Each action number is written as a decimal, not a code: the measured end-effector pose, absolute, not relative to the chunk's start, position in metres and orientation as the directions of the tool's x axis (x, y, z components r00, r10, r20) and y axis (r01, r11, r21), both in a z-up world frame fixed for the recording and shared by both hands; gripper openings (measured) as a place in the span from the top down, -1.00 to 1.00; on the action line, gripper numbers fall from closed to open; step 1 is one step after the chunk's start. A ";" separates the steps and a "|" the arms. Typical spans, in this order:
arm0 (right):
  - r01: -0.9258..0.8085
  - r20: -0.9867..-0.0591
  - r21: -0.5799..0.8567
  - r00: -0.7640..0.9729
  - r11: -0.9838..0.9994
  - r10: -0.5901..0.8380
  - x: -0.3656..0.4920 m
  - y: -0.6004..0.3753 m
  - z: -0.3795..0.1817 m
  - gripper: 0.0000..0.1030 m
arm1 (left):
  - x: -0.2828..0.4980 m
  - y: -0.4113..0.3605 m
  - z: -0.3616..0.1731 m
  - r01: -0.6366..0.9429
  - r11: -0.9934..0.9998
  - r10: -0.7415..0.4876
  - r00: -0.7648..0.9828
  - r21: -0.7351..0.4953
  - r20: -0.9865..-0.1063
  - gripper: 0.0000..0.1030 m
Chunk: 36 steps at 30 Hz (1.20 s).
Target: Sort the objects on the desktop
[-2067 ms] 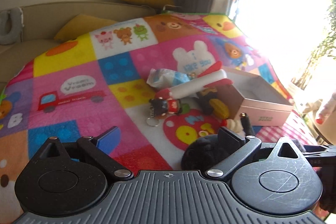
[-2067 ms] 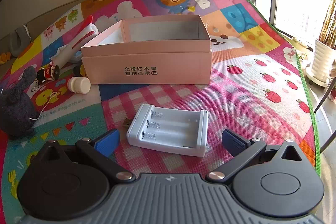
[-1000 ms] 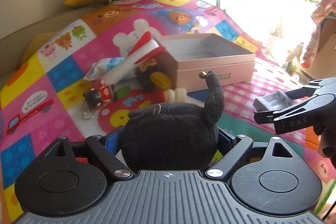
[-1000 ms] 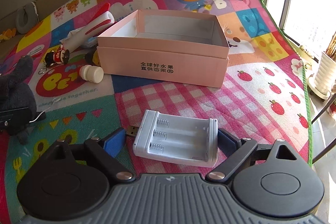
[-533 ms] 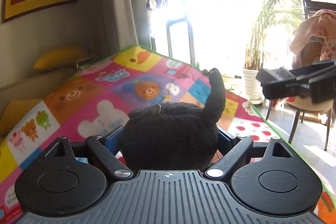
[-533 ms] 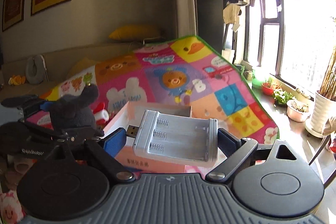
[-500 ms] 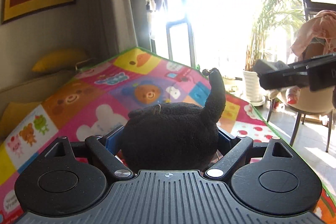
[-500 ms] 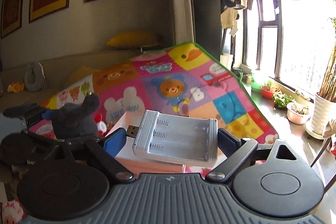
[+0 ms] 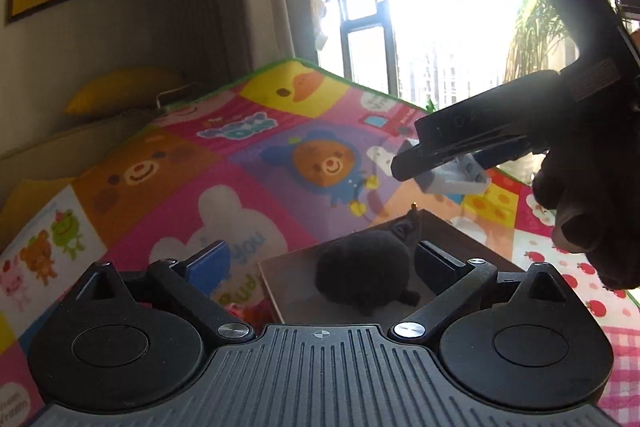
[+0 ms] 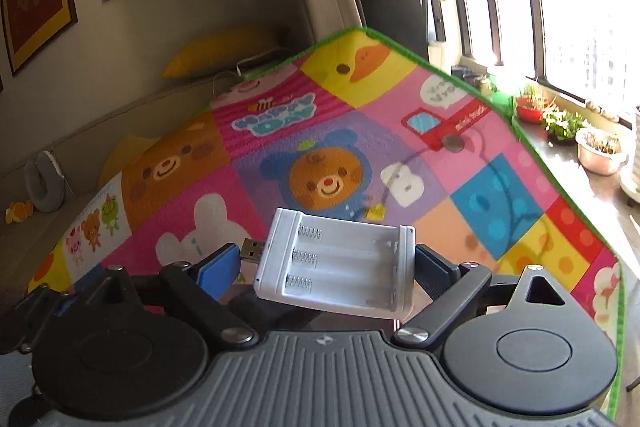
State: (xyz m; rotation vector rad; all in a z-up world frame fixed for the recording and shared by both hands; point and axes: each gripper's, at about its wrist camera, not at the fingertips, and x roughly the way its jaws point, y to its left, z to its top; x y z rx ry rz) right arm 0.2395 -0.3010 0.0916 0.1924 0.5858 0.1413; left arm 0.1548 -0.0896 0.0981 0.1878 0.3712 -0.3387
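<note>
Left tool (image 9: 320,259): its jaws have just been opening and stand wide apart above the box; neither pad touches the plush toy.
Plush toy (image 9: 366,269): a dark, furry figure inside the box, seen between the two blue-tipped fingers (image 9: 208,263) but clear of them, with one thin limb pointing up toward the far wall of the box. Whether it already rests on the floor of the box cannot be told.
Box (image 9: 272,281): open-topped and pinkish, lying on the play mat; its inside is in shadow and only its near left wall and part of its floor show in the left wrist view.
Right tool (image 10: 328,267): gripping the battery holder, with a pad pressed against each short end, held in the air over the mat.
Battery holder (image 10: 340,263): white plastic with three slots and coil springs, tilted down to the right, a USB plug (image 10: 252,249) sticking out of its left end. In the left wrist view it hangs high above the far right corner of the box.
Right hand (image 9: 588,195): dark against the bright window, wrapped round the handle of the right tool.
Play mat (image 10: 328,183): bright cartoon squares covering the surface, a bear in a blue hood at its middle.
Yellow cushion (image 10: 224,49): beyond the mat's far edge, against the wall.
</note>
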 end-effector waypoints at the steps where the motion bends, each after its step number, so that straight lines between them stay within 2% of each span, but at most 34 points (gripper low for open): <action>1: -0.076 -0.561 0.230 0.804 0.970 0.196 0.245 -0.298 0.081 -0.80 | 0.146 -0.082 0.095 0.359 0.927 -0.291 0.872 0.110 -0.395 -0.98; 4: -0.048 -0.604 0.246 0.774 0.968 0.192 0.249 -0.295 0.062 -0.84 | 0.122 -0.062 0.083 0.375 0.924 -0.309 0.844 0.071 -0.438 -0.99; 14: -0.006 -0.596 0.186 0.794 0.982 0.118 0.224 -0.299 0.078 -0.91 | 0.088 -0.004 0.035 0.274 0.960 -0.256 0.783 -0.054 -0.567 -1.00; 15: -0.008 -0.597 0.171 0.795 0.985 0.110 0.223 -0.295 0.078 -0.87 | 0.084 0.000 0.033 0.265 0.962 -0.251 0.782 -0.060 -0.570 -1.00; 17: -0.040 -0.599 0.128 0.793 0.991 0.109 0.219 -0.282 0.078 -0.39 | 0.079 0.007 0.031 0.252 0.966 -0.238 0.783 -0.056 -0.575 -1.00; 19: -0.108 -0.604 0.075 0.786 0.991 0.131 0.212 -0.259 0.076 -0.08 | 0.076 0.013 0.029 0.232 0.972 -0.207 0.787 -0.032 -0.581 -1.00; 20: -0.148 -0.602 0.046 0.785 0.988 0.146 0.206 -0.244 0.076 -0.01 | 0.075 0.016 0.028 0.213 0.977 -0.182 0.792 -0.015 -0.583 -1.00; 23: -0.290 -0.580 -0.061 0.789 0.955 0.203 0.184 -0.198 0.074 -0.01 | 0.072 0.032 0.026 0.151 0.988 -0.117 0.803 0.011 -0.585 -1.00; 28: -0.507 -0.570 -0.241 0.764 0.828 0.302 0.126 -0.116 0.056 0.01 | 0.066 0.066 0.028 0.054 0.998 -0.056 0.815 -0.020 -0.577 -1.00; 32: -0.589 -0.616 -0.293 0.719 0.753 0.323 0.092 -0.082 0.022 0.12 | 0.065 0.083 0.031 0.024 0.999 -0.038 0.825 -0.033 -0.564 -1.00; 33: -0.588 -0.625 -0.299 0.716 0.751 0.311 0.090 -0.078 0.014 0.16 | 0.064 0.085 0.032 0.024 0.999 -0.035 0.828 -0.027 -0.560 -1.00; 35: -0.560 -0.619 -0.311 0.732 0.767 0.284 0.089 -0.073 0.007 0.49 | 0.064 0.086 0.036 0.025 0.999 -0.033 0.833 -0.021 -0.553 -1.00; 36: -0.550 -0.607 -0.307 0.742 0.777 0.285 0.091 -0.072 0.010 0.50 | 0.064 0.086 0.037 0.025 0.999 -0.034 0.834 -0.025 -0.550 -1.00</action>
